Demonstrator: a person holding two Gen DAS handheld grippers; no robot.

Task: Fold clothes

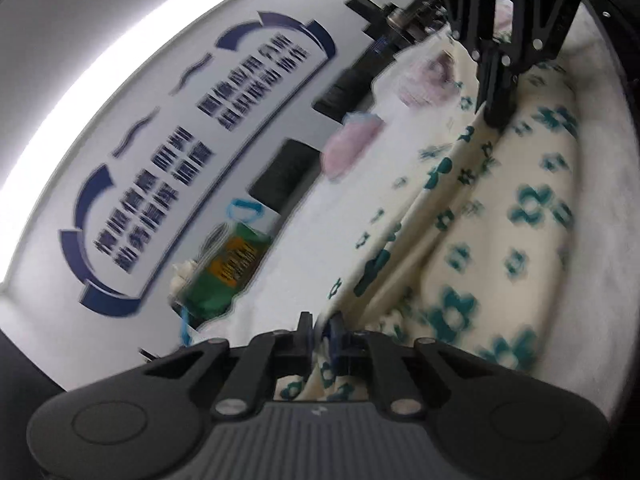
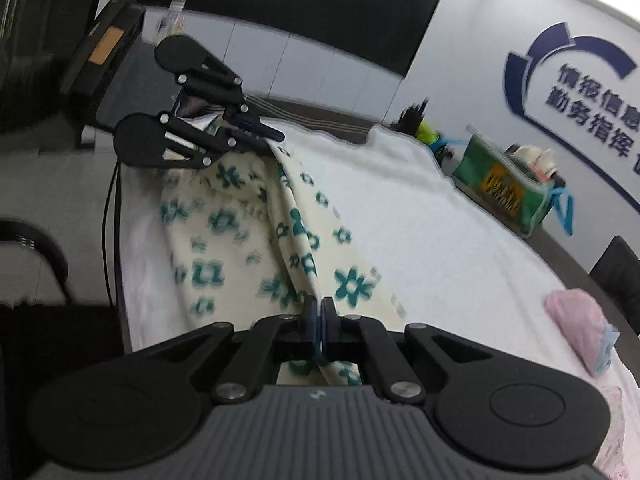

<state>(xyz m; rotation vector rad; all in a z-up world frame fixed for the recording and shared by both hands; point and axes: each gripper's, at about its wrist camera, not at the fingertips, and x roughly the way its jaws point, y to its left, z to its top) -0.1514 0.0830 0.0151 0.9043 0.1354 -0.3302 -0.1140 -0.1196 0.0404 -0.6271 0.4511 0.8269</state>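
Place: I'm in an office.
Evidence: blue wall lettering, dark wall screen, towel-covered desk.

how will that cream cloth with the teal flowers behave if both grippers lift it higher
Probably floppy: the flowered cloth sags in folds between the left gripper and the right gripper, both pinched shut on its edge. Likely light, since thin pinches hold it taut. The loose part may drag on the white table cover.

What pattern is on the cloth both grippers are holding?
Cream cloth with teal flower prints, clearest in the right wrist view.
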